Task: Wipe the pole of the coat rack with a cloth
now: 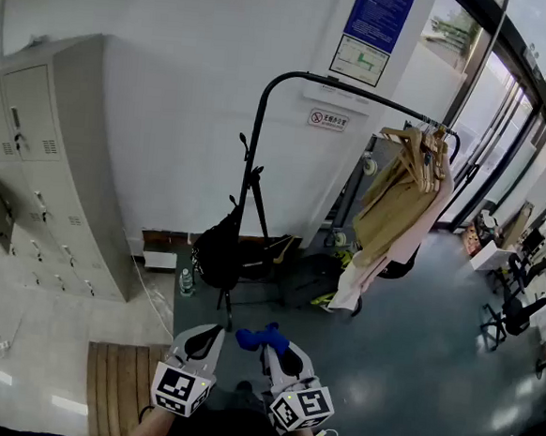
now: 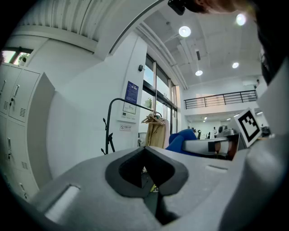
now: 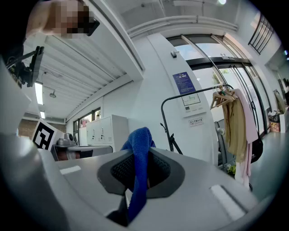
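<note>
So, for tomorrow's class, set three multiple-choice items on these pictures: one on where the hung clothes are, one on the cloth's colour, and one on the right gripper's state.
1. Where do the clothes hang on the coat rack?
A. At the end near the lockers
B. At the end near the glass doors
C. On the floor beneath it

2. What colour is the cloth?
A. White
B. Red
C. Blue

3. The right gripper is:
A. shut on the cloth
B. open and empty
C. shut on the coat rack

Answers:
1 B, because the head view shows them bunched at the rail's end by the glass doors.
2 C, because it is blue in the head view and in the right gripper view.
3 A, because the right gripper view shows the jaws pinching the cloth, far from the rack.
</note>
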Motion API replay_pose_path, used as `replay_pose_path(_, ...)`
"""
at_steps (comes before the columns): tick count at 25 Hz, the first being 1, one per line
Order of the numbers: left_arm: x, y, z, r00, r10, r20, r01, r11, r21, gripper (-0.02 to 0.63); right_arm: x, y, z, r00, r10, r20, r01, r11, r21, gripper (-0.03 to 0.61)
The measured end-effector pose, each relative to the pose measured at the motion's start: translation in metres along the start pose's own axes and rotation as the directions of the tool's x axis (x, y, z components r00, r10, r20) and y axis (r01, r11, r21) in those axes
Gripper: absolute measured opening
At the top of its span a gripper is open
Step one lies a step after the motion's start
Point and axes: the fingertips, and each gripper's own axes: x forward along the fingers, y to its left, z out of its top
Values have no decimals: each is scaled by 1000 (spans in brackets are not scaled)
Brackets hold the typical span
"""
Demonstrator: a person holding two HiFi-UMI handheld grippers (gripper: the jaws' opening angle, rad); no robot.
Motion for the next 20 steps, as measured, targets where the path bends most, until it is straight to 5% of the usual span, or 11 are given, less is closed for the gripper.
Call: replay_pose_path(20,2,-1,-12,999,-48,-22,47,998,-48,5,-8,4,-8,999,-28,-22,28,999,26,38)
